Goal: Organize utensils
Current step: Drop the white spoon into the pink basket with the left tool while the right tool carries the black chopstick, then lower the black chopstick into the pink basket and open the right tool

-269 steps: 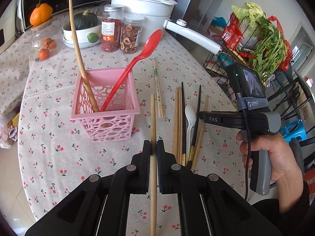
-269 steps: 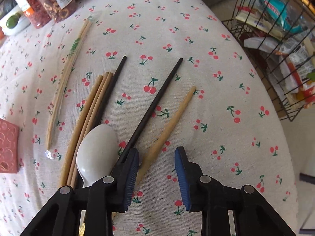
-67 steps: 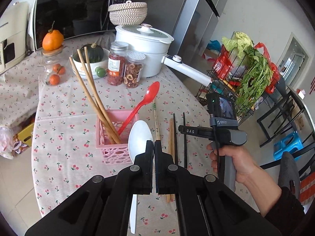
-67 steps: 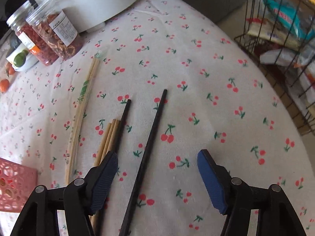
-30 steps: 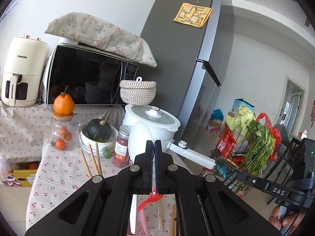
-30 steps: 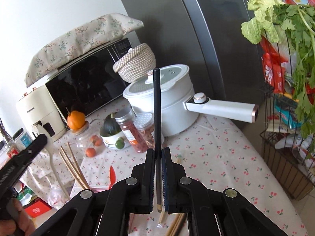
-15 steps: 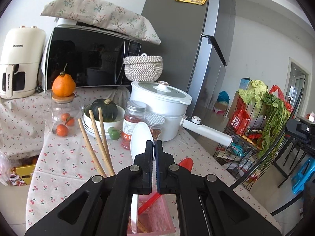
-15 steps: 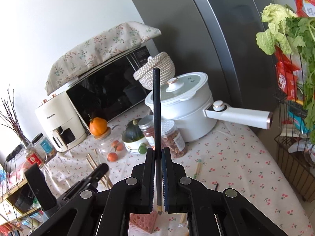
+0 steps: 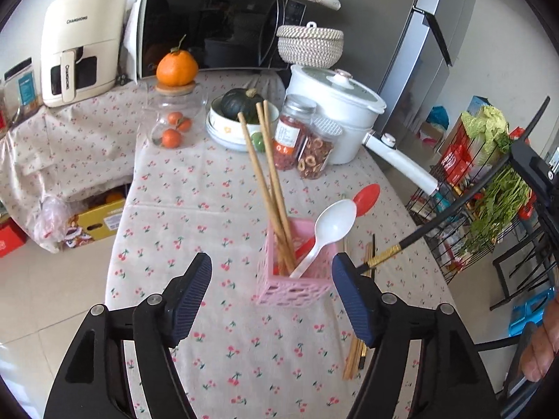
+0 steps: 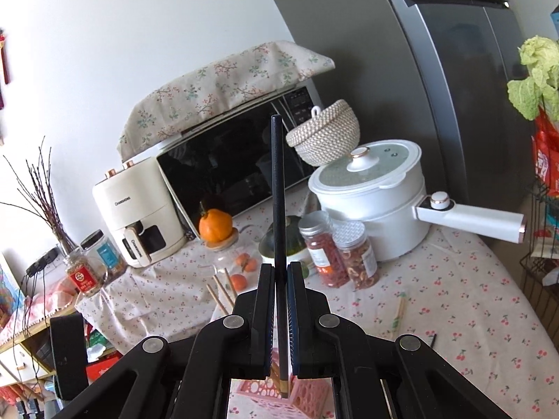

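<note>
Above the pink perforated plastic basket, left gripper jaws have just opened, empty; right gripper jaws clamp a black chopstick.

We count one pink basket on the table, with three wooden chopsticks, one white spoon and one red spoon standing in it. One black chopstick is held in the air at the right. Far on the table we see two spice jars, one white pot, one woven basket, one dark squash and one large orange.
</note>
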`<state>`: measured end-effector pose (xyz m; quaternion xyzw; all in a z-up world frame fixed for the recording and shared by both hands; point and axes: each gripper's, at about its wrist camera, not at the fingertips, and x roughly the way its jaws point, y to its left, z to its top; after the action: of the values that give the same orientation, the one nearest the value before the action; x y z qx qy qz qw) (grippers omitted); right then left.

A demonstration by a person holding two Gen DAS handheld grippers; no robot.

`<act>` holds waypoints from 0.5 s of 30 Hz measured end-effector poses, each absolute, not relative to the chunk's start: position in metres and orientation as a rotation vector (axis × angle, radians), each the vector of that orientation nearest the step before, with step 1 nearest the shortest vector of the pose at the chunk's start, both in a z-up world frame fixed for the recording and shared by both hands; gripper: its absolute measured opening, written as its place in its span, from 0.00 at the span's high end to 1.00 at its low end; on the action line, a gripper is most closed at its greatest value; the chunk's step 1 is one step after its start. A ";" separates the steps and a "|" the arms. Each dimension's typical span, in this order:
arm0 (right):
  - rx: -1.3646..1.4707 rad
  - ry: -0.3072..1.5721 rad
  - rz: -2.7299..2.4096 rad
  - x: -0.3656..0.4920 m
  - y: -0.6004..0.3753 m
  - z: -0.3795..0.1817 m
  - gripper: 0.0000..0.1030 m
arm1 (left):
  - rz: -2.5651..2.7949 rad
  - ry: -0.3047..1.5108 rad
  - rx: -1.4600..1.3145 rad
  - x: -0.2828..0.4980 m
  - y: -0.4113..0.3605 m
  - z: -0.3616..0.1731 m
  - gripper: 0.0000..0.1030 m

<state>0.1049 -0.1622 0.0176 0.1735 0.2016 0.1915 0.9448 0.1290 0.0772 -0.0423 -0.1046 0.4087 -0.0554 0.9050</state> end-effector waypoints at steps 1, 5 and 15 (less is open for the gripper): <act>0.349 0.410 0.391 0.106 -0.156 0.017 0.95 | -0.116 0.858 -0.226 0.124 0.082 -0.047 0.25; 0.333 0.396 0.390 0.109 -0.133 0.012 0.95 | -0.097 0.925 -0.286 0.116 0.100 -0.066 0.24; 0.218 0.443 0.357 0.132 -0.082 -0.018 0.95 | -0.066 0.989 -0.286 0.115 0.119 -0.088 0.24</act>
<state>0.1322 -0.0816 -0.0176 0.1076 0.2180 0.1756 0.9540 0.1149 0.1195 -0.0876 -0.1367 0.4728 -0.0313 0.8699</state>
